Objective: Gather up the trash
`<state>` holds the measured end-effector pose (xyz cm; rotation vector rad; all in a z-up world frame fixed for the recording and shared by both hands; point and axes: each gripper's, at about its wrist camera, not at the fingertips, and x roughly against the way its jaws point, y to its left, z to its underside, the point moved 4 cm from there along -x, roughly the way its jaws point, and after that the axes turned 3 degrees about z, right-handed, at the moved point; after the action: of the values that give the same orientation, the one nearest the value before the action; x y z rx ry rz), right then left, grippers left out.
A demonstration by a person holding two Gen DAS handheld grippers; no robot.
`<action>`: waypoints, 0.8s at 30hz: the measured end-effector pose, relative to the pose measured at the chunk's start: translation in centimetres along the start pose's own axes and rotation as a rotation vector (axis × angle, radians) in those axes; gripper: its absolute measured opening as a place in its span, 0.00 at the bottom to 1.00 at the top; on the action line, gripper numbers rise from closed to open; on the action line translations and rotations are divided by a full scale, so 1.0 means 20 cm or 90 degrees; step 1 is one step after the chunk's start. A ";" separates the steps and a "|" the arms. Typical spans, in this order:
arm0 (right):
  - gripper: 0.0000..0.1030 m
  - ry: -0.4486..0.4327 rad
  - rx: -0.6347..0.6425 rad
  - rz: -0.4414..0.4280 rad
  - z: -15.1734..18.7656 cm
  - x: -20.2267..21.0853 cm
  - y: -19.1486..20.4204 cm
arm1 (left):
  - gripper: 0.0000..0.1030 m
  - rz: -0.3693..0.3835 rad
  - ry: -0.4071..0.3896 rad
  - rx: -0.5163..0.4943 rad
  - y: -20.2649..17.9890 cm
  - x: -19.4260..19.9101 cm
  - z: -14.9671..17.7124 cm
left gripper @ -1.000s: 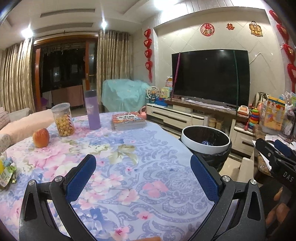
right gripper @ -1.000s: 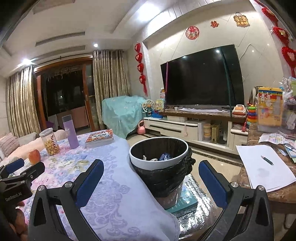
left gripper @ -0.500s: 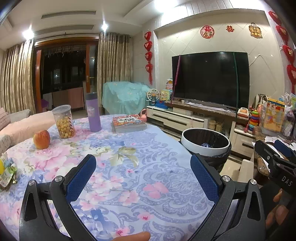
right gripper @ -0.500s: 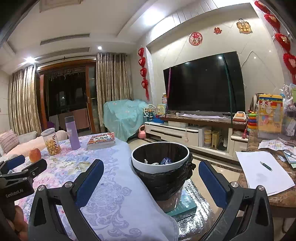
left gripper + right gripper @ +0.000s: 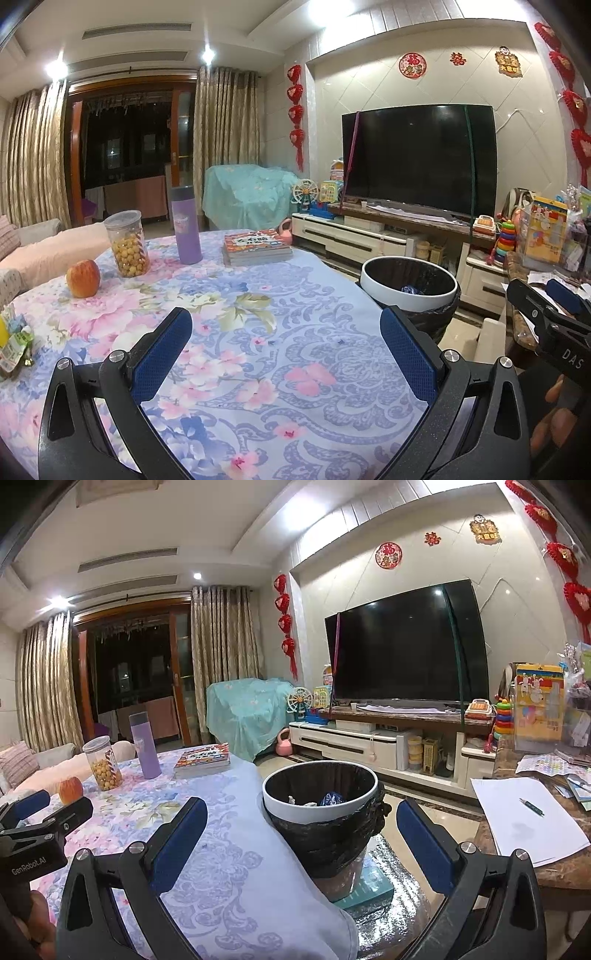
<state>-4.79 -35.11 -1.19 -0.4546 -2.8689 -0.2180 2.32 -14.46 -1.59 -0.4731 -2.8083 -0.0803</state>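
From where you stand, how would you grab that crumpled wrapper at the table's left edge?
Probably pinch the wrapper across its raised, crinkled middle, bringing the open left hand-held gripper down from above: it lies low on the tablecloth, with no side to hook.

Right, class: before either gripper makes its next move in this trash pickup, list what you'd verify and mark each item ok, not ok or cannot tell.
1. Left gripper free to grasp: jaws wide apart, nothing between them. Ok.
2. Right gripper free: jaws wide apart, holding nothing. Ok.
3. Trash bin ready: upright beside the table, black liner fitted, mouth uncovered, a few scraps inside. Ok.
4. Next trash item located: crumpled wrappers lie at the table's left edge, but partly cut off by the frame. Cannot tell.
5. Non-trash kept apart: apple, snack jar, purple bottle and books stand at the far side. Ok.
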 end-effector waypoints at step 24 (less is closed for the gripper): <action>1.00 -0.008 0.001 -0.001 0.00 0.01 0.01 | 1.00 -0.001 0.008 -0.005 -0.02 -0.02 0.02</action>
<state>-4.91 -34.92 -1.04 -0.4555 -2.8818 -0.2137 2.48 -14.83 -2.05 -0.4716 -2.7973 -0.0941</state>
